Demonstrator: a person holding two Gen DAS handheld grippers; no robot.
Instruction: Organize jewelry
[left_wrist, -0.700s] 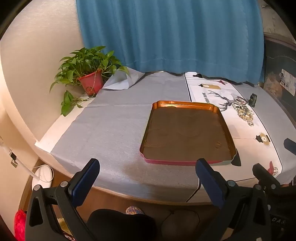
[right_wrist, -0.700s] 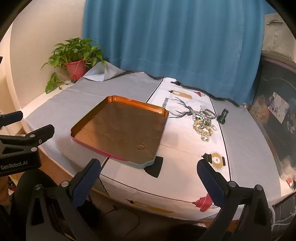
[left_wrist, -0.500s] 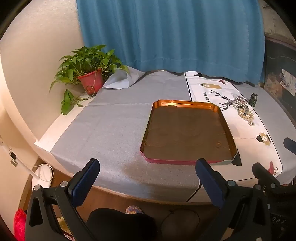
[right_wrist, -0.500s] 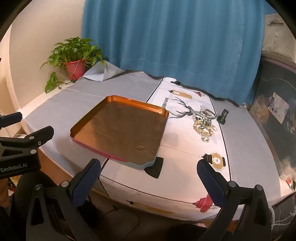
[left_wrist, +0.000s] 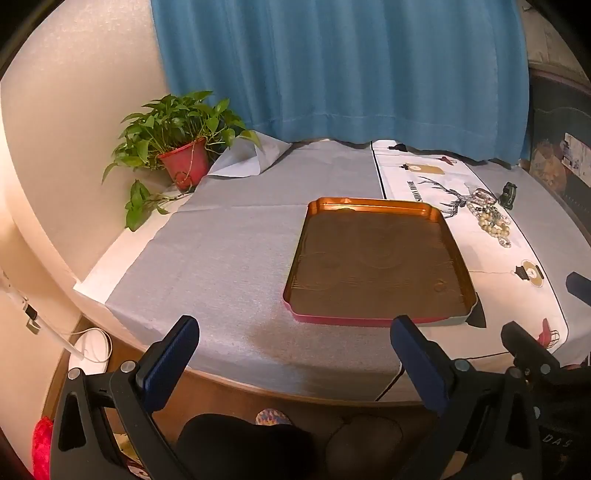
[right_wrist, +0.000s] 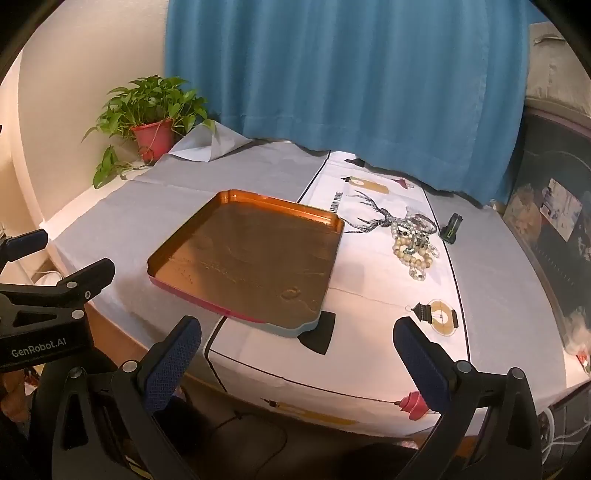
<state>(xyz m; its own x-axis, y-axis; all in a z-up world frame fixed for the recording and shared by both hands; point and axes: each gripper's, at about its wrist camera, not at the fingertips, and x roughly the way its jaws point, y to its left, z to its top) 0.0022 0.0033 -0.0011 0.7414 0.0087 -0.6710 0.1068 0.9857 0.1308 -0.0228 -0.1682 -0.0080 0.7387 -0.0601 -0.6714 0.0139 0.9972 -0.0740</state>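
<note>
Both sets of tongs are just hanging out spread wide, nothing between them. The left black-framed tongs with blue padded fingers (left_wrist: 293, 354) sit low and level, pointing forward. The right black tongs with blue textured pads (right_wrist: 295, 354) do the same, side by side with the left ones, whose black frame pokes into the right wrist view's left edge.

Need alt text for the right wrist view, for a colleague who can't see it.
Right gripper hangs open short of the table edge, holding nothing. Ahead, an empty copper tray sits left of a bead jewelry pile on a deer-print cloth; a potted plant stands far left.
</note>
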